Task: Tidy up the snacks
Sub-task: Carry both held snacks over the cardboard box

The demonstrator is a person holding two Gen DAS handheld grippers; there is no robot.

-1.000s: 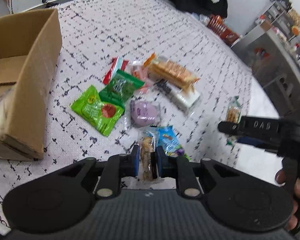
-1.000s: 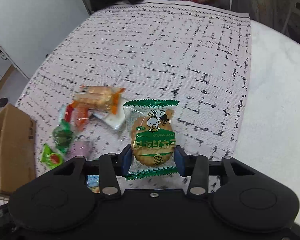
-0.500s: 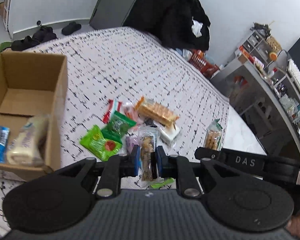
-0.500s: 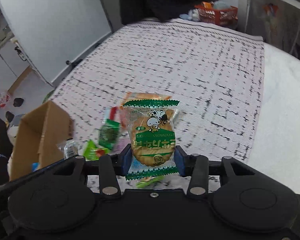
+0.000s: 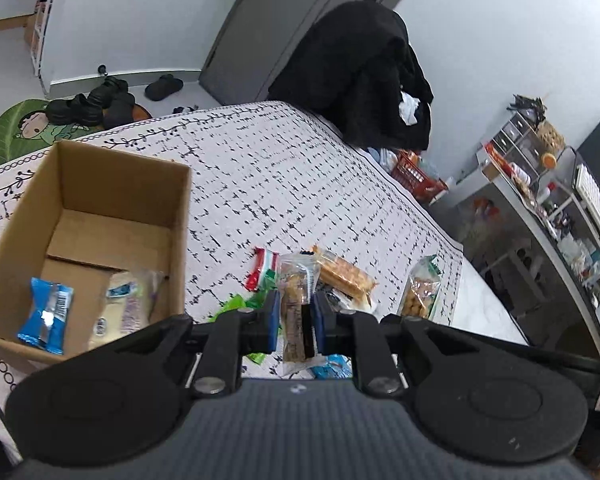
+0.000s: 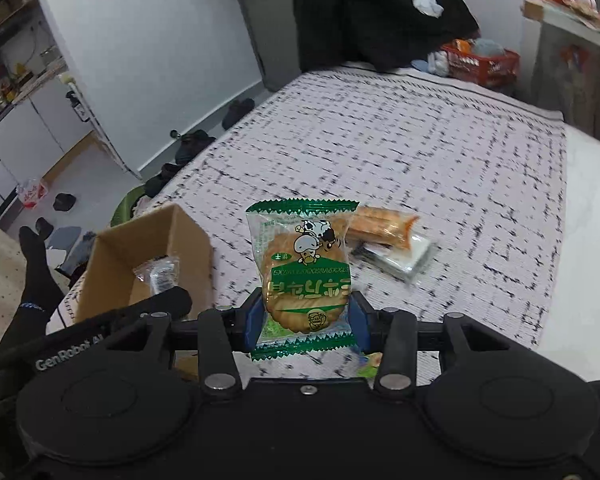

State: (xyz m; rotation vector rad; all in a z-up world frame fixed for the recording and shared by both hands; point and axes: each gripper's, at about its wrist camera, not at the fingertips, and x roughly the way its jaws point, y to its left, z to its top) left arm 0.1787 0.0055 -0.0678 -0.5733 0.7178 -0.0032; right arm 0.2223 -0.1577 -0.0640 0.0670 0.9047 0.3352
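My left gripper (image 5: 295, 322) is shut on a clear-wrapped brown snack bar (image 5: 294, 312) and holds it above the bed, right of the open cardboard box (image 5: 182, 216). The box holds a blue packet (image 5: 46, 314) and a pale wrapped bun (image 5: 120, 308). My right gripper (image 6: 306, 324) is shut on a green-edged round cracker packet (image 6: 304, 276), raised above the bed; it also shows in the left wrist view (image 5: 420, 294). The box (image 6: 188, 248) lies to its left. Loose snacks lie on the patterned blanket: an orange wafer pack (image 5: 346, 276), a red-green stick (image 5: 262, 268).
The bed's right edge (image 5: 456, 248) drops to a white floor. A red basket (image 5: 418, 178) and black clothes (image 5: 360, 76) stand past the far end. A shelf unit (image 5: 540, 200) is at the right. Shoes (image 5: 100, 100) lie on the floor at left.
Both grippers have risen and tilted up with their snacks held. The box now shows more fully in both views, and the snack pile sits lower and partly hidden.
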